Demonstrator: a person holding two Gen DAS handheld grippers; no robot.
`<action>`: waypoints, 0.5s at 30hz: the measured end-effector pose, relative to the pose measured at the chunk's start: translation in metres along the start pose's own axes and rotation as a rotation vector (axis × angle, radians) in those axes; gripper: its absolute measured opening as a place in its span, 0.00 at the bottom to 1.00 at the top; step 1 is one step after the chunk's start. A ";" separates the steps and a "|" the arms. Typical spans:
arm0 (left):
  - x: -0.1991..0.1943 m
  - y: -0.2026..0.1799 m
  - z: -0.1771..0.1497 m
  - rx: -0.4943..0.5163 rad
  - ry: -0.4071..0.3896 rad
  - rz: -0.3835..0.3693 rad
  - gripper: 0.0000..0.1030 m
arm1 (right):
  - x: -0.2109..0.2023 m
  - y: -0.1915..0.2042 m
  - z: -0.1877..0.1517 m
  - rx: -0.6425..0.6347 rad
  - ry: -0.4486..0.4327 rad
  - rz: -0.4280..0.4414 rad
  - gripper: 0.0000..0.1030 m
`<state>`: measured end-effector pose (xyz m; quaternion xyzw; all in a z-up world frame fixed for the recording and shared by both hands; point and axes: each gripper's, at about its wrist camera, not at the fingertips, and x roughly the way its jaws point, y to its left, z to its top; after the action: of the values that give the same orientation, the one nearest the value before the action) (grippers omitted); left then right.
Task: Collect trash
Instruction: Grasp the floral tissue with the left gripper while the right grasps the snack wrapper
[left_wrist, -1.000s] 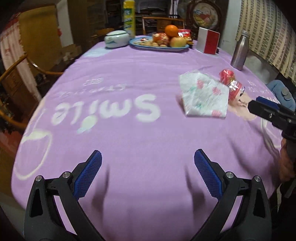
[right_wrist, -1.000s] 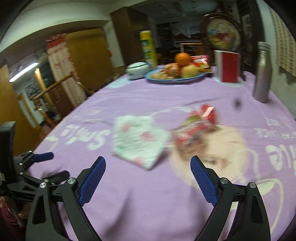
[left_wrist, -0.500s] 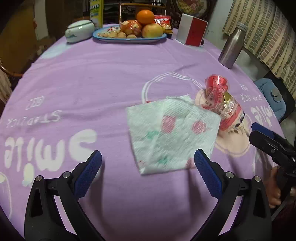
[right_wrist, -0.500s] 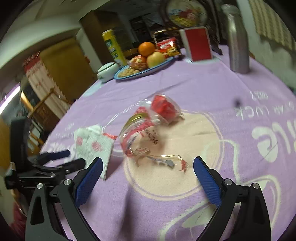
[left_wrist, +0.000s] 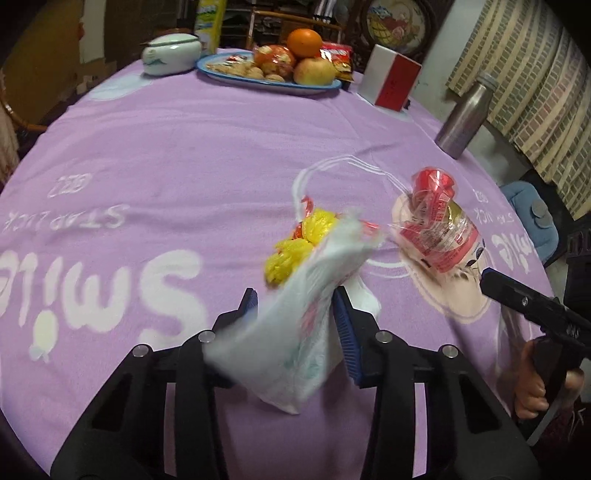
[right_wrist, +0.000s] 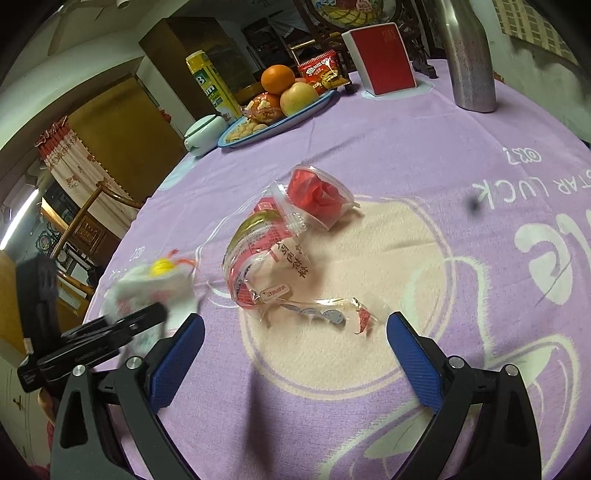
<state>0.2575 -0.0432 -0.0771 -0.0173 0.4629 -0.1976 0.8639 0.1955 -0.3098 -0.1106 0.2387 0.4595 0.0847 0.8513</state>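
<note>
The left gripper (left_wrist: 295, 310) was closing on the white printed paper napkin (left_wrist: 295, 332); the right gripper (right_wrist: 295, 354) gaped wide near the clear red-labelled plastic wrapper (right_wrist: 266, 258) (Chinese print), on the purple "Smile" tablecloth (left_wrist: 184, 147).

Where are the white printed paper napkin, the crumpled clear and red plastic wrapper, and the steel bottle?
White printed paper napkin (left_wrist: 295, 332): left wrist view, its middle fold.
Crumpled clear and red plastic wrapper (right_wrist: 258, 266): right wrist view, its printed middle.
Steel bottle (right_wrist: 469, 62): right wrist view, its body.
</note>
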 end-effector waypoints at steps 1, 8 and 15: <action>-0.006 0.005 -0.004 -0.003 -0.010 0.017 0.42 | 0.000 0.000 0.000 0.002 0.002 0.000 0.94; -0.034 0.049 -0.030 -0.101 -0.014 0.069 0.40 | 0.003 0.000 0.001 0.006 0.012 0.010 0.94; -0.039 0.064 -0.035 -0.181 -0.026 0.038 0.43 | -0.003 0.010 -0.001 -0.053 -0.028 0.009 0.94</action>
<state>0.2313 0.0352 -0.0802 -0.0893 0.4678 -0.1382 0.8684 0.1937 -0.3020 -0.1041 0.2194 0.4442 0.0972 0.8632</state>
